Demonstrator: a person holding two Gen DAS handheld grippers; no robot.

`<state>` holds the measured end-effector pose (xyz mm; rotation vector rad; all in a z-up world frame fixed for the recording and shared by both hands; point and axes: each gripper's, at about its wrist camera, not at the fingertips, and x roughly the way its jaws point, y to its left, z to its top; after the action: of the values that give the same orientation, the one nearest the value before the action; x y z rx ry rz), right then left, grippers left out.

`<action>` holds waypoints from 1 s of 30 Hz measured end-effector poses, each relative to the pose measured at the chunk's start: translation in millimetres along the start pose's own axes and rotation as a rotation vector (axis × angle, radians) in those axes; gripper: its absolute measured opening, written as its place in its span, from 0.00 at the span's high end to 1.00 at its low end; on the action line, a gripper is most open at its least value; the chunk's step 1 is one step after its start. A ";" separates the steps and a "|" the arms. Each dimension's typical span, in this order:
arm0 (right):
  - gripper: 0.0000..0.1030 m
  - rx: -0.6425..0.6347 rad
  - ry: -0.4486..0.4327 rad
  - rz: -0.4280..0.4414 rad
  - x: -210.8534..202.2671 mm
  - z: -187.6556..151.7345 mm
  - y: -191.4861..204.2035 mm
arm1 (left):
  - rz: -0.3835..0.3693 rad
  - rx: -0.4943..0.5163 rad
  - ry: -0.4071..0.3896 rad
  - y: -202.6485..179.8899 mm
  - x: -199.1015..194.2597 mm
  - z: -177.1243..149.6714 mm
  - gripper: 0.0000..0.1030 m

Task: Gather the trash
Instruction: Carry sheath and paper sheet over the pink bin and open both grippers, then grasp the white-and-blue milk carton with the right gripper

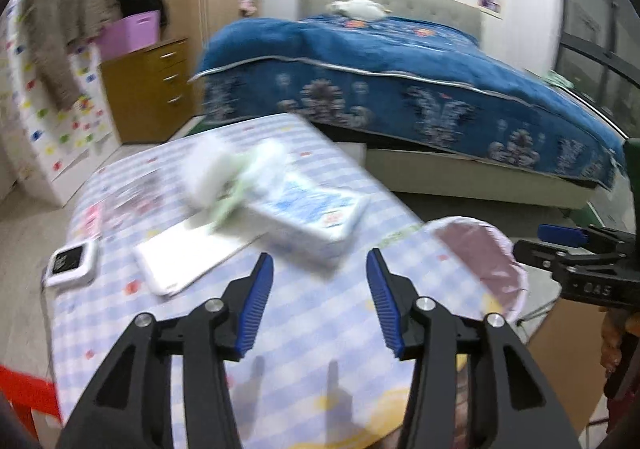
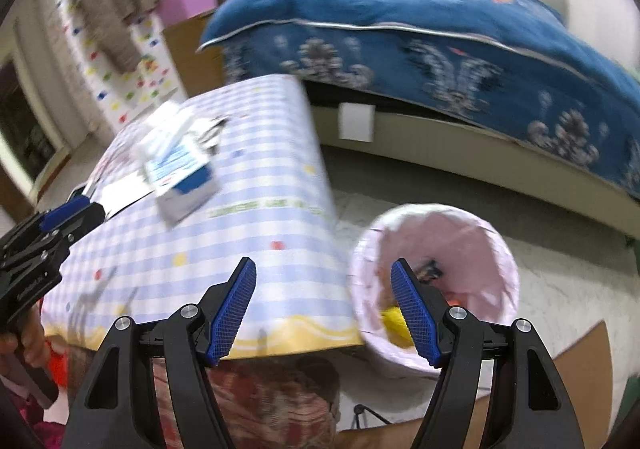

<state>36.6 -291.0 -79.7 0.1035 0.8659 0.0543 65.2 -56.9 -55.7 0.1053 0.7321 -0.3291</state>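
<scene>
At far left a white drawer unit [image 1: 76, 129] with coloured stickers and a wooden chest of drawers [image 1: 160, 85] are standing against the wall, leaving a strip of bare floor beside the table [image 1: 120, 321]. The table, covered in a blue-and-white checked cloth, is carrying a small white device [image 1: 72, 263], a flat white tablet-like slab [image 1: 184, 257] and a tissue pack [image 1: 304, 209], blurred, with crumpled white paper [image 1: 224, 173] lying on it. The left gripper [image 1: 320, 289] is hovering over the near part of the cloth, its blue pads [image 1: 256, 301] standing apart with nothing between them. The table's right edge is dropping to a grey floor gap before the bed [image 1: 400, 49] and its blue blanket. Just beside that edge a pink-lined trash bin [image 2: 436, 249] is standing on the floor, holding yellow and dark scraps. The right gripper [image 2: 324, 309] is hanging above the corner between cloth and bin rim, jaws spread and empty, one pad overlapping the bin's mouth in the right wrist view.
</scene>
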 end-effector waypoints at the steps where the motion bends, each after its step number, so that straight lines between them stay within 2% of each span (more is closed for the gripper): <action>1: 0.32 -0.023 0.002 0.008 1.3 1.8 10.6 | 0.020 -0.020 0.003 12.0 -2.3 -2.3 0.49; 4: 0.32 -0.090 0.009 0.039 7.5 11.4 39.6 | 0.072 -0.085 0.007 48.3 -9.3 -10.5 0.41; 9: 0.20 -0.182 0.011 0.099 25.0 29.1 79.5 | 0.151 -0.166 0.006 91.7 -15.3 -19.5 0.29; 10: 0.16 -0.197 0.011 0.102 30.6 32.6 86.3 | 0.159 -0.177 0.007 96.9 -15.8 -20.9 0.29; 13: 0.16 -0.239 0.023 0.110 47.6 39.9 100.6 | 0.187 -0.205 0.014 113.1 -13.6 -23.7 0.28; 25: 0.17 -0.356 0.074 0.122 108.5 59.9 130.5 | 0.218 -0.247 0.047 139.2 4.9 -23.4 0.28; 27: 0.21 -0.370 0.080 0.129 113.7 60.8 132.7 | 0.218 -0.249 0.050 140.3 5.1 -24.1 0.28; 28: 0.31 -0.373 0.081 0.130 115.0 60.7 133.7 | 0.218 -0.250 0.051 140.6 4.9 -24.6 0.28; 30: 0.31 -0.380 0.081 0.132 113.1 59.5 135.9 | 0.221 -0.253 0.051 140.6 3.3 -24.9 0.28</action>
<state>154.4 -149.8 -111.8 -0.1989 0.9151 0.3469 98.1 80.1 -79.2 -0.0451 0.7989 -0.0220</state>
